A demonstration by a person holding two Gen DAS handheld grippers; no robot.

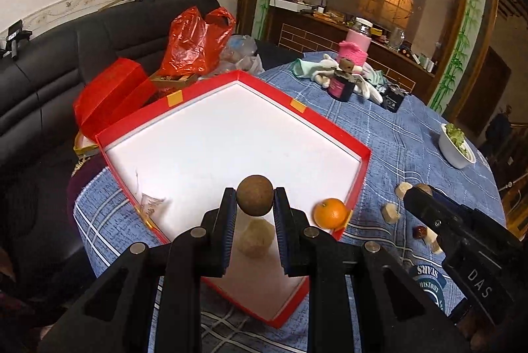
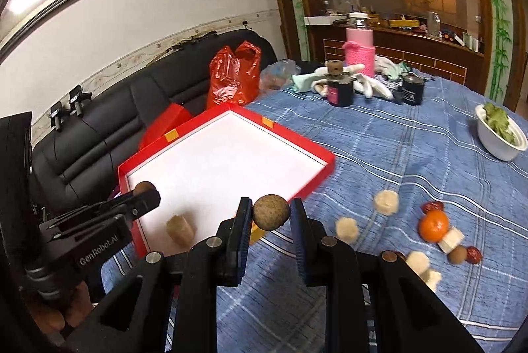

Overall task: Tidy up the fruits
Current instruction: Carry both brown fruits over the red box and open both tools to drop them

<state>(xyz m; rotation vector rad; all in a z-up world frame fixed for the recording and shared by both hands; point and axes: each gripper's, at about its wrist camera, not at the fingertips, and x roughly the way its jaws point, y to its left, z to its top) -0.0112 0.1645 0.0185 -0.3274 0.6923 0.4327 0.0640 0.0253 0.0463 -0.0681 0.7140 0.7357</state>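
Two black two-finger grippers each pinch a small round brown fruit. The left gripper (image 1: pixel 254 204) clamps its brown fruit (image 1: pixel 254 195) above the white floor of the shallow red cardboard box (image 1: pixel 358 181), over a pale beige cylinder-shaped piece (image 1: pixel 255 239) standing inside. The right gripper (image 2: pixel 271 214) squeezes the other brown fruit (image 2: pixel 271 211) just beside the box's near edge, above the blue checked tablecloth (image 2: pixel 379 155). An orange mandarin (image 2: pixel 433 225) lies on the cloth among dark red dates (image 2: pixel 432 206) and more beige pieces (image 2: pixel 385 202).
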